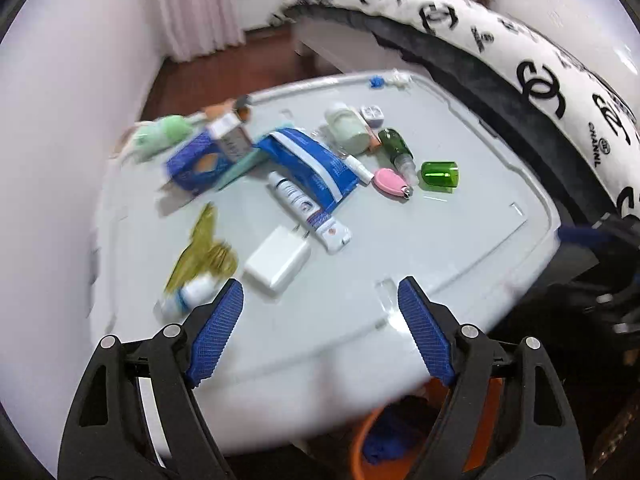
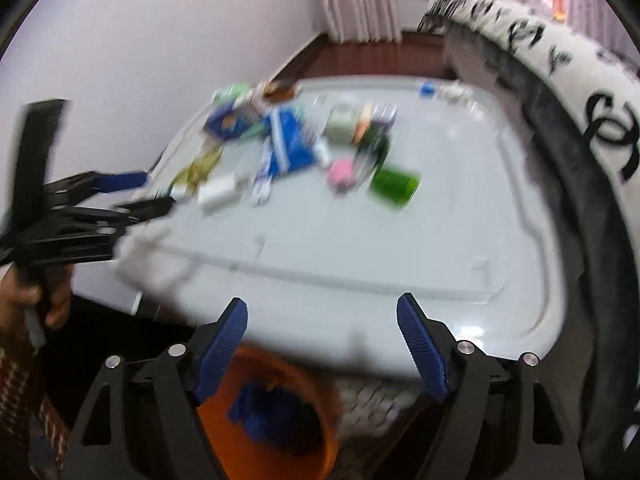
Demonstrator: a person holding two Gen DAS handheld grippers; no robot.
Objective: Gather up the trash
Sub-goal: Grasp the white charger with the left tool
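Note:
Mixed items lie on a pale plastic lid [image 1: 460,220]: a blue wrapper [image 1: 308,160], a white tube [image 1: 308,212], a white charger block [image 1: 276,260], a gold crumpled wrapper [image 1: 204,248], a green cap [image 1: 440,176], a pink oval item [image 1: 390,184], a green bottle [image 1: 396,148]. An orange bin [image 2: 280,412] with blue trash inside stands below the lid's near edge. My left gripper [image 1: 320,300] is open and empty above the lid's near edge. My right gripper [image 2: 322,320] is open and empty above the bin; its view is blurred. The left gripper also shows in the right wrist view [image 2: 132,192].
A bed with a black-and-white logo blanket [image 1: 540,80] borders the lid on the right. A white wall [image 1: 60,140] is at the left. Dark wood floor [image 1: 240,68] and curtains lie beyond. Boxes [image 1: 200,160] and a pale green jar [image 1: 348,128] sit at the lid's far side.

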